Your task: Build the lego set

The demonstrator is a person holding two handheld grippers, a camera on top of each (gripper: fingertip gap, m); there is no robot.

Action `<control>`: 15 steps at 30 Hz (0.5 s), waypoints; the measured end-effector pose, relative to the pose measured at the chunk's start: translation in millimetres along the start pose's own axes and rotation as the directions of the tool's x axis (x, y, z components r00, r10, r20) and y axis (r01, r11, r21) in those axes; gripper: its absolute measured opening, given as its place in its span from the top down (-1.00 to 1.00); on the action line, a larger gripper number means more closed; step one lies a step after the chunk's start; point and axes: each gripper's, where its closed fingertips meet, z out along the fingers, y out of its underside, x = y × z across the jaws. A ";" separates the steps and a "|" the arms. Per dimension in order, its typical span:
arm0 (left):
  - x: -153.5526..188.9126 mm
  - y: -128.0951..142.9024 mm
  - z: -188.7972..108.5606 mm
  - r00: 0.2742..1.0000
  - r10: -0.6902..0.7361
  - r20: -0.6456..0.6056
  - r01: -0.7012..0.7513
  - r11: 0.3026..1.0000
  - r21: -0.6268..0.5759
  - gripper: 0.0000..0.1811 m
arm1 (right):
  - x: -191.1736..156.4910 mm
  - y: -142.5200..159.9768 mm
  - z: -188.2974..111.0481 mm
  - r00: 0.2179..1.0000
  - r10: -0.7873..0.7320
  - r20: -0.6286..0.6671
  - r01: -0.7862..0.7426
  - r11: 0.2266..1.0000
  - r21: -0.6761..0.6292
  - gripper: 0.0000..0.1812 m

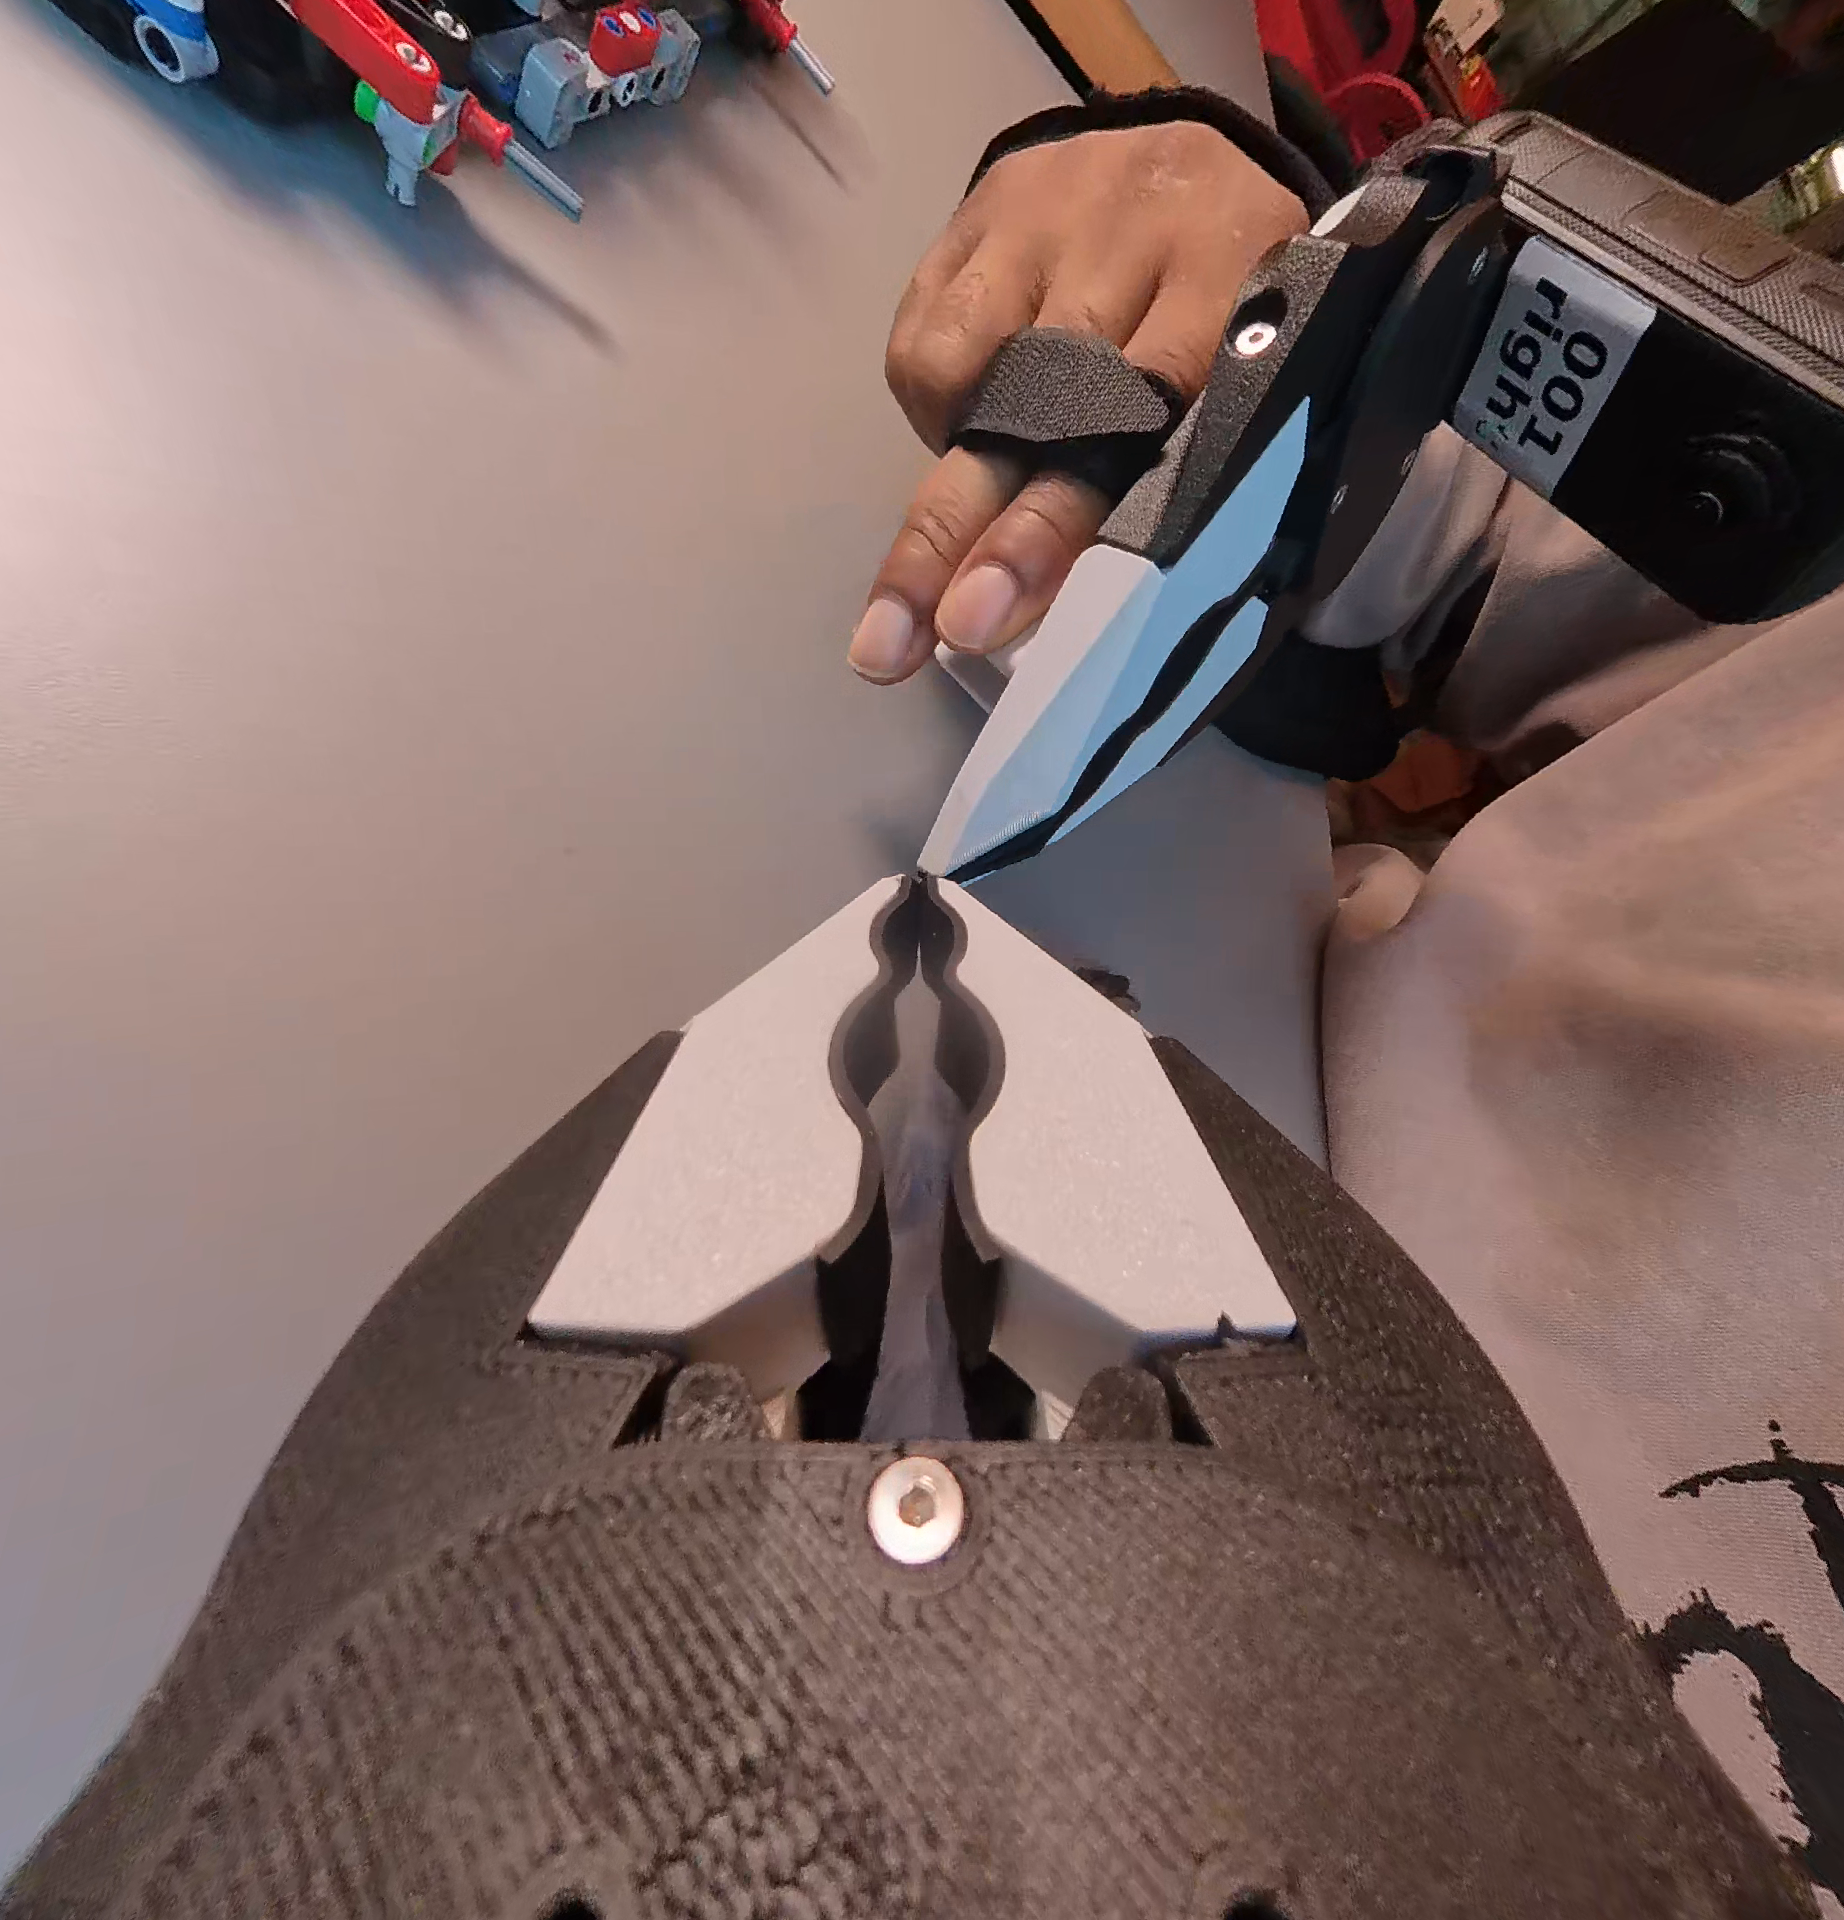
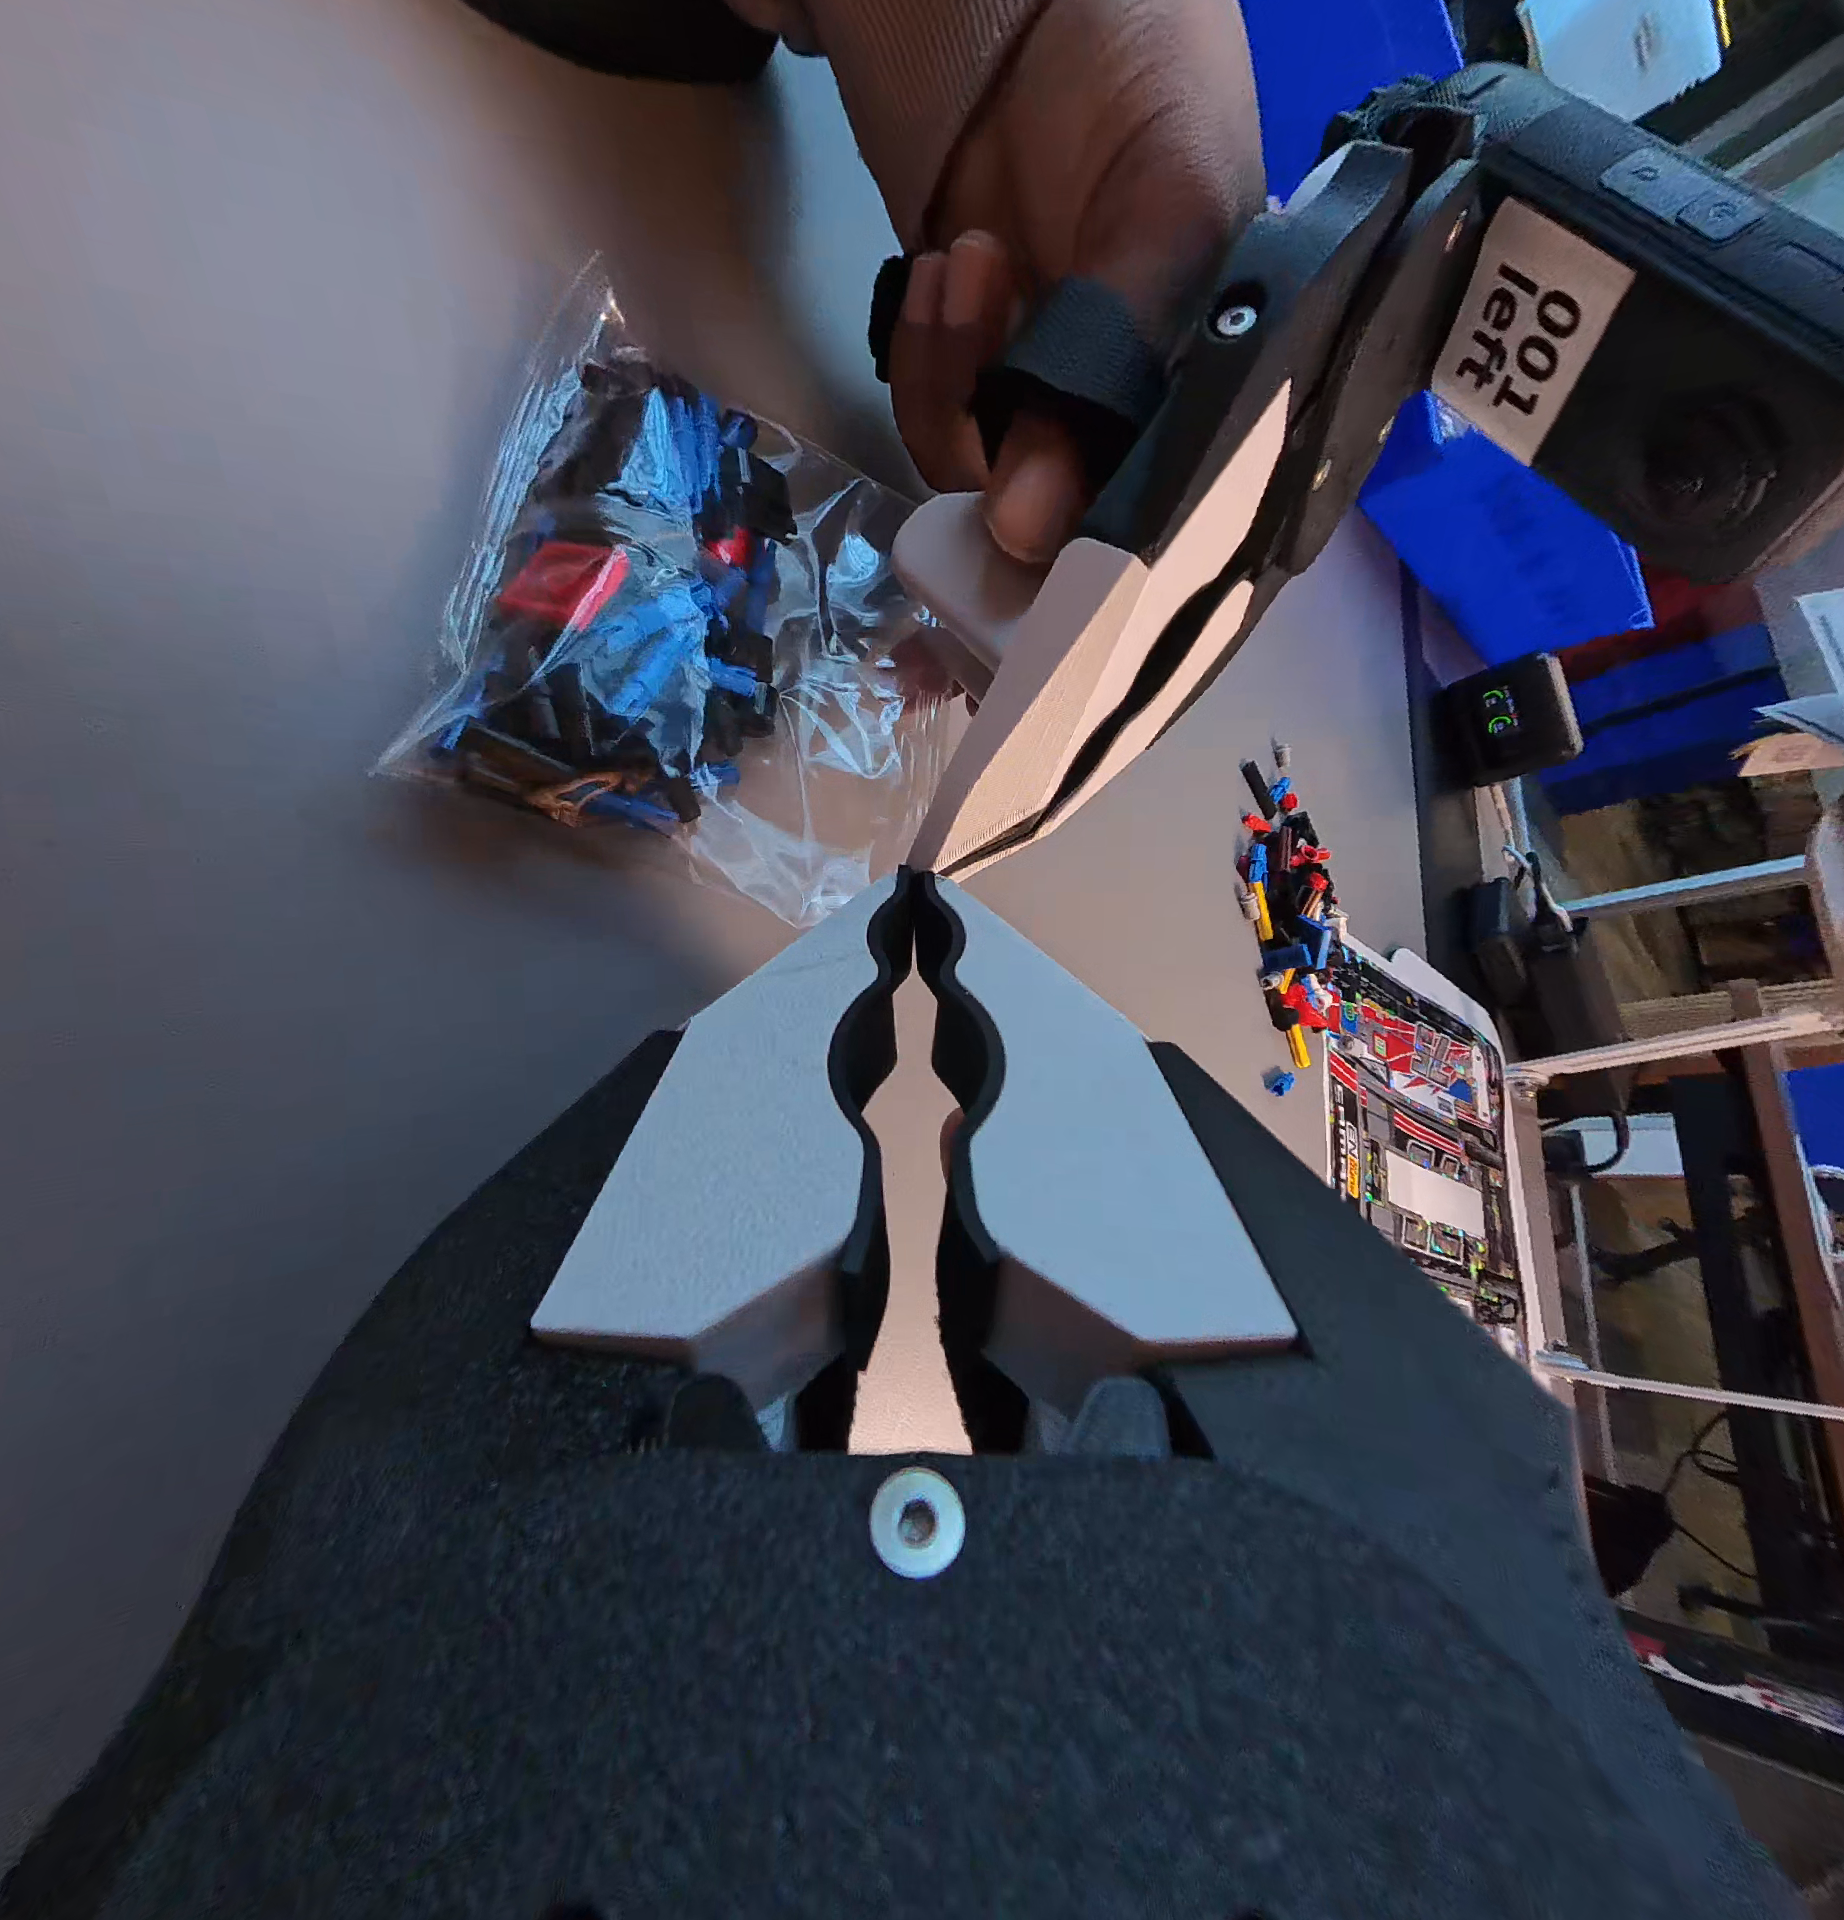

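In the left wrist view my left gripper (image 1: 918, 885) is shut, its tips pressed together above the grey table (image 1: 274, 727). My right gripper (image 1: 939, 864) comes in from the upper right, also shut, and its tips meet the left tips. Whether a tiny piece sits between the tips cannot be told. The right wrist view shows the same meeting: the right gripper (image 2: 916, 881) is shut, and the left gripper (image 2: 937, 860) touches it tip to tip. A partly built red, grey and blue lego model (image 1: 430, 83) lies at the far top left.
A clear bag of blue, black and red pieces (image 2: 627, 623) lies behind the tips. A pile of loose pieces (image 2: 1287, 914) and an instruction booklet (image 2: 1417, 1122) sit at the table's right edge. Blue bins (image 2: 1500, 540) stand beyond. A person's grey-shirted torso (image 1: 1572, 1039) is close by. My left and right fingertips are right by each other.
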 end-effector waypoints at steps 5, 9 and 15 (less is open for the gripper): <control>-2.0 -0.8 2.7 1.000 0.007 0.017 -0.007 1.000 -0.007 1.00 | -1.5 2.5 -1.0 0.999 -0.041 -0.024 0.040 0.999 -0.037 1.00; -2.5 0.0 4.2 0.999 0.017 0.033 -0.016 1.000 -0.016 1.00 | -3.5 3.2 -1.0 0.997 -0.072 -0.036 0.070 0.996 -0.059 1.00; -1.5 3.0 7.1 0.999 0.010 0.031 -0.010 1.000 -0.028 1.00 | -8.4 2.2 -1.2 0.985 -0.161 -0.060 0.155 0.983 -0.098 1.00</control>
